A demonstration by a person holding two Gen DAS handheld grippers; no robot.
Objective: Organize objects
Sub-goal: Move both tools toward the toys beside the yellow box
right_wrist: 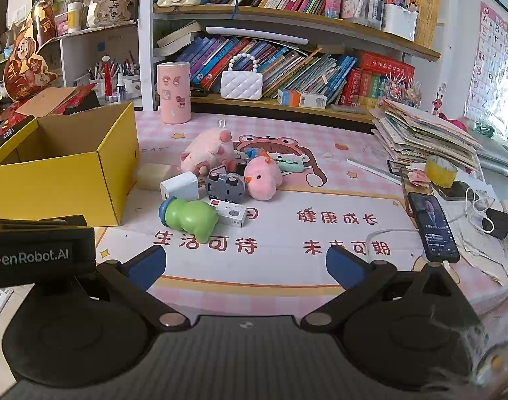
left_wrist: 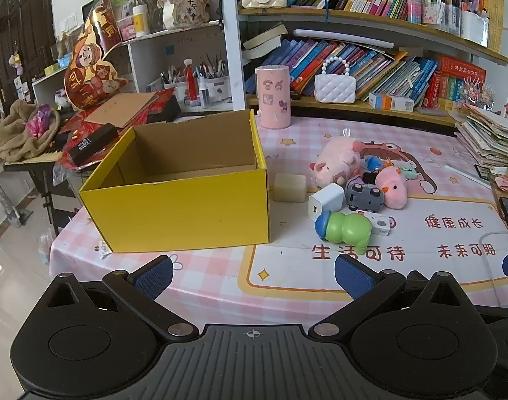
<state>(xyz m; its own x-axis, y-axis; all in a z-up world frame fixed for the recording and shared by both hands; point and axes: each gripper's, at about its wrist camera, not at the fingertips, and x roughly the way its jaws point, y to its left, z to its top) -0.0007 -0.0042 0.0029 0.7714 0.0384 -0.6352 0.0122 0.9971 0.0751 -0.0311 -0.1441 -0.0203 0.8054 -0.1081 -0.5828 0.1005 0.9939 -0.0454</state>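
Observation:
An empty yellow cardboard box point(left_wrist: 174, 213) point(right_wrist: 54, 183) stands on the pink checked tablecloth. To its right lies a heap of small things: a green bottle-shaped toy with a blue cap point(left_wrist: 345, 231) point(right_wrist: 190, 218), a white charger cube point(left_wrist: 325, 200) point(right_wrist: 180, 186), a grey toy car point(left_wrist: 365, 196) point(right_wrist: 225, 186), a pink chick plush point(left_wrist: 392, 185) point(right_wrist: 262, 178), a pink pig plush point(left_wrist: 337, 158) point(right_wrist: 209, 150), a beige block point(left_wrist: 289, 187) point(right_wrist: 152, 175) and a small white box point(left_wrist: 380, 225) point(right_wrist: 232, 215). My left gripper point(left_wrist: 252, 276) and right gripper point(right_wrist: 245, 266) are open, empty, and hover near the table's front edge.
A pink cylinder tin point(left_wrist: 273, 98) point(right_wrist: 174, 91) stands behind the box. A phone on a cable point(right_wrist: 432, 226), a tape roll point(right_wrist: 440, 171) and a stack of papers point(right_wrist: 424, 136) are at the right. Bookshelves point(right_wrist: 287, 56) line the back. The left gripper's body point(right_wrist: 37, 253) shows in the right wrist view.

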